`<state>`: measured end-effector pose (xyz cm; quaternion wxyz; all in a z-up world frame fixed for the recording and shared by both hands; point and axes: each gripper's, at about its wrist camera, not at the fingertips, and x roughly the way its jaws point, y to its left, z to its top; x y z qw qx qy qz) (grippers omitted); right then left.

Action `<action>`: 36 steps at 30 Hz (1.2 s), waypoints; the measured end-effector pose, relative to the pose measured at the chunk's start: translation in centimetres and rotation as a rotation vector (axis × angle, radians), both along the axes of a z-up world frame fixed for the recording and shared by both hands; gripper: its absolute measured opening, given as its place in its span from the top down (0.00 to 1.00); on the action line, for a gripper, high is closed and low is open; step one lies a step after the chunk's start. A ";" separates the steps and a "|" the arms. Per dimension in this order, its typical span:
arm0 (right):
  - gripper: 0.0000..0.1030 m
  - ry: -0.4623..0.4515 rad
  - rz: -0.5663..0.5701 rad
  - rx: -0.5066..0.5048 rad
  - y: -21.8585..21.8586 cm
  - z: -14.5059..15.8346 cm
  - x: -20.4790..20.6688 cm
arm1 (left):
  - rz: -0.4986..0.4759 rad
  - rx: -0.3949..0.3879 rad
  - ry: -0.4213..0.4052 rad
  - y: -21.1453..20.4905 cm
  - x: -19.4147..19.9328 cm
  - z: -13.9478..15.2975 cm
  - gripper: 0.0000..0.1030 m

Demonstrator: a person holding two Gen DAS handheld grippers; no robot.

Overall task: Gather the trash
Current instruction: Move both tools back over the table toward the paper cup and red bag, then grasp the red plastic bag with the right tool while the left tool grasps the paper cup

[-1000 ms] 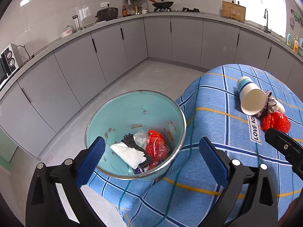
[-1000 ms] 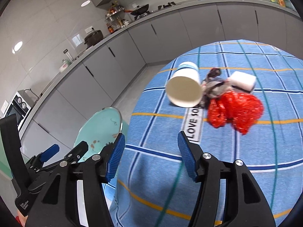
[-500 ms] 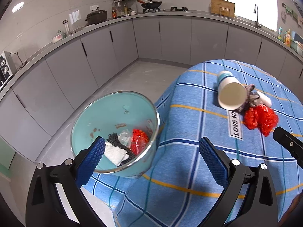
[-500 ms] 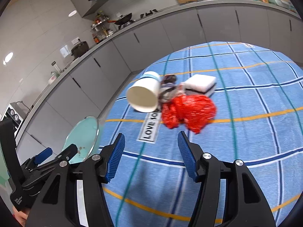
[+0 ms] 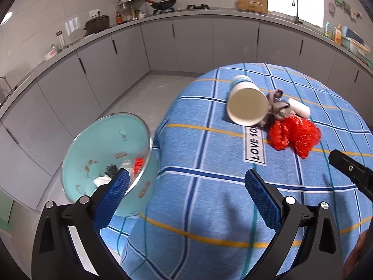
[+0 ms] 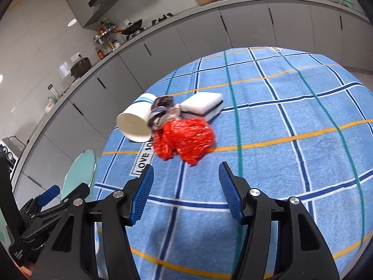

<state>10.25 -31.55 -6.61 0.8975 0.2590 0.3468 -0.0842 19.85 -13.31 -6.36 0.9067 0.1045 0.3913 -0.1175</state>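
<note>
A trash pile lies on the blue checked tablecloth (image 6: pixel 291 163): a tipped white paper cup (image 6: pixel 136 122), a grey crumpled wrapper (image 6: pixel 160 112), a white sponge block (image 6: pixel 202 106) and a crumpled red plastic bag (image 6: pixel 186 140). The same cup (image 5: pixel 247 105) and red bag (image 5: pixel 293 136) show in the left wrist view. My right gripper (image 6: pixel 185 193) is open and empty, just short of the red bag. My left gripper (image 5: pixel 186 196) is open and empty over the table's left edge. A teal bin (image 5: pixel 105 158) beside the table holds several scraps.
Grey kitchen cabinets (image 5: pixel 186 44) curve around the room, with a worktop carrying a pan (image 5: pixel 163 2), pots and bottles. Bare grey floor (image 5: pixel 144 93) lies between cabinets and table. The bin's rim (image 6: pixel 80 172) shows at the left of the right wrist view.
Both grippers have swung right, toward the trash pile. The bin has slid to the left of both views. The red bag now sits closer to the right gripper's fingers.
</note>
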 end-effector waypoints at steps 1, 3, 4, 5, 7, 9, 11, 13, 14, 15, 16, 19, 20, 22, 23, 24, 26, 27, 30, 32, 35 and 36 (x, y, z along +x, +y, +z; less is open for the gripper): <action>0.43 0.003 0.000 -0.002 -0.3 -0.1 0.2 | -0.004 0.001 0.000 -0.2 0.0 0.0 0.06; 0.41 0.005 -0.010 -0.003 -1.0 -0.1 0.7 | -0.010 0.004 -0.001 -0.5 0.3 -0.1 0.06; 0.34 0.005 -0.013 -0.006 -1.3 -0.2 1.0 | -0.011 0.004 -0.002 -0.7 0.4 -0.1 0.06; 0.32 0.009 -0.012 -0.012 -1.5 -0.2 1.3 | -0.011 0.004 -0.003 -0.8 0.6 -0.1 0.06; 0.32 0.019 -0.002 -0.021 -1.9 -0.3 2.4 | -0.012 0.006 -0.005 -1.0 1.1 0.0 0.06; 0.32 0.025 0.015 -0.030 -2.0 -0.4 3.4 | -0.015 0.006 -0.007 -1.3 1.7 0.1 0.06; 0.32 0.036 0.032 -0.053 -2.1 -0.6 4.7 | -0.016 0.004 -0.008 -1.6 2.2 0.2 0.06; 0.32 0.051 0.060 -0.066 -1.9 -0.8 5.8 | -0.018 0.002 -0.011 -1.8 2.8 0.4 0.06; 0.32 0.061 0.077 -0.079 -1.8 -1.0 6.5 | -0.019 0.000 -0.012 -2.0 3.2 0.5 0.06; 0.32 0.066 0.089 -0.092 -1.7 -1.0 6.9 | -0.019 -0.002 -0.012 -2.0 3.5 0.6 0.06; 0.31 0.081 0.109 -0.113 -1.5 -1.2 7.6 | -0.021 -0.008 -0.009 -2.1 3.9 0.7 0.06; 0.31 0.118 0.166 -0.138 -0.7 -2.0 9.0 | -0.023 -0.033 0.002 -2.3 4.9 1.0 0.06; 0.33 0.125 0.182 -0.135 -0.6 -2.4 9.2 | -0.022 -0.040 0.002 -2.4 5.3 1.2 0.06; 0.42 0.130 0.196 -0.134 -0.3 -2.7 9.5 | -0.019 -0.047 -0.003 -2.9 6.2 1.5 0.06; 0.51 0.130 0.206 -0.129 -0.1 -2.8 9.5 | -0.020 -0.049 -0.004 -3.1 6.4 1.6 0.06; 0.54 0.131 0.215 -0.123 0.0 -2.9 9.5 | -0.024 -0.053 -0.006 -3.4 6.7 1.8 0.06; 0.66 0.121 0.225 -0.119 0.2 -2.8 9.1 | -0.033 -0.063 -0.014 -4.3 7.5 2.0 0.06; 0.67 0.116 0.229 -0.113 0.1 -2.7 8.9 | -0.035 -0.066 -0.018 -4.8 7.9 2.2 0.06; 0.69 0.093 0.239 -0.072 0.0 -2.0 7.3 | -0.049 -0.070 -0.018 -6.6 9.4 2.3 0.06; 0.69 0.076 0.231 -0.071 -0.2 -1.4 6.1 | -0.054 -0.045 -0.024 -8.3 10.4 1.9 0.06; 0.69 0.060 0.199 -0.056 -1.0 -0.9 4.3 | -0.061 -0.022 -0.019 -10.2 11.3 1.2 0.07; 0.69 0.058 0.191 -0.051 -1.3 -0.9 4.0 | -0.065 -0.019 -0.011 -10.8 11.7 0.9 0.08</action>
